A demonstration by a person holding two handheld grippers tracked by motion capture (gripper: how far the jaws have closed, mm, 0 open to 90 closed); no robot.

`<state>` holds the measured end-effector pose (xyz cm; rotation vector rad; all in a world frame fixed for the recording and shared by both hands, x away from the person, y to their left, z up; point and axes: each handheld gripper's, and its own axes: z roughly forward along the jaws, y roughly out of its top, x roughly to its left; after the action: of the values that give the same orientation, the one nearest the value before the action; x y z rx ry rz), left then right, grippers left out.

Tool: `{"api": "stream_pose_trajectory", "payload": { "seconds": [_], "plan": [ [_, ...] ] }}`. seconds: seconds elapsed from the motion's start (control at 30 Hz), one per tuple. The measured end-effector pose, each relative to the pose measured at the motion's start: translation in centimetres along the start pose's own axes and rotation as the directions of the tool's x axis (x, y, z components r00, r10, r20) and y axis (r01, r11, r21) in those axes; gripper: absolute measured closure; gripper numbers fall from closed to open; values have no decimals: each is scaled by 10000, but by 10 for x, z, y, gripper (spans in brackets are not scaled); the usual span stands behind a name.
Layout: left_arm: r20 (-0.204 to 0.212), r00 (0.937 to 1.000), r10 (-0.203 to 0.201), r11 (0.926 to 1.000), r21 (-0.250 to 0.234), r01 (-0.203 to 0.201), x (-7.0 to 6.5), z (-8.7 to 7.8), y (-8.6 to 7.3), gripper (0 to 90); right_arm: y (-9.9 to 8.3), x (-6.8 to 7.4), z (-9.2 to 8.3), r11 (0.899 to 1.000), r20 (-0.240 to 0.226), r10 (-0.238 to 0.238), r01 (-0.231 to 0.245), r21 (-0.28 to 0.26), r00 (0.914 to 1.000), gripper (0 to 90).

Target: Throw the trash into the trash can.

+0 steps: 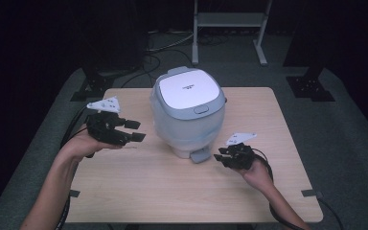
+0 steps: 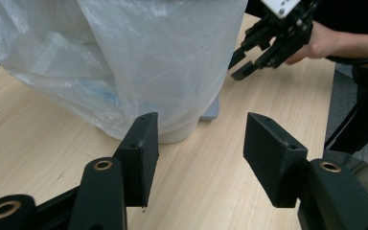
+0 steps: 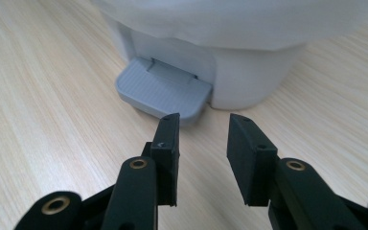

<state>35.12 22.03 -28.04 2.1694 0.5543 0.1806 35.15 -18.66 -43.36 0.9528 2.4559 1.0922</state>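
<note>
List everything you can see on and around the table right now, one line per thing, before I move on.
pedal bin: one, white body with grey lid, middle of the table toward the far edge
plastic bag: one, clear, wrapped around the bin's body
foot pedal: one, grey, at the bin's base, facing the person
table: one, light wood, on grey floor
metal frame: one, grey, on the floor beyond the table
black stands: two, on the floor past the table's far corners
left gripper: one, black, left of the bin, fingers apart, holding nothing
right gripper: one, black, just right of the pedal, fingers apart, holding nothing
forearms: two, coming in from the bottom edge
</note>
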Motion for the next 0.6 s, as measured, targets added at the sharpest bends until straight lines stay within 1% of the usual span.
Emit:
{"api": "stream_pose_trajectory", "payload": {
  "seconds": [0.03, 0.2, 0.3, 0.5, 0.6],
  "plan": [
    [-30, 10000, 21, 10000, 7, -21, 0, 0, -1, 448, -1, -2, -2, 10000, 44, -24, 24, -50, 10000, 632],
    [-188, 9998, 84, 10000, 20, -83, -2, 3, -6, 414, -5, -9, -13, 9997, 97, 216, -215, -85, 9997, 605],
    [-249, 9997, -6, 10000, -46, 5, -1, 4, -10, 396, -8, -13, -18, 9993, 43, 358, -358, -93, 9993, 576],
    [-316, 9994, -144, 9999, 21, 145, -1, 5, -21, 378, -13, -20, -26, 9979, 1, 628, -628, -138, 9980, 539],
    [-439, 9989, -180, 9998, 25, 182, -2, 6, -27, 367, -15, -22, -29, 9980, 23, 616, -616, -168, 9981, 518]
  ]
}}
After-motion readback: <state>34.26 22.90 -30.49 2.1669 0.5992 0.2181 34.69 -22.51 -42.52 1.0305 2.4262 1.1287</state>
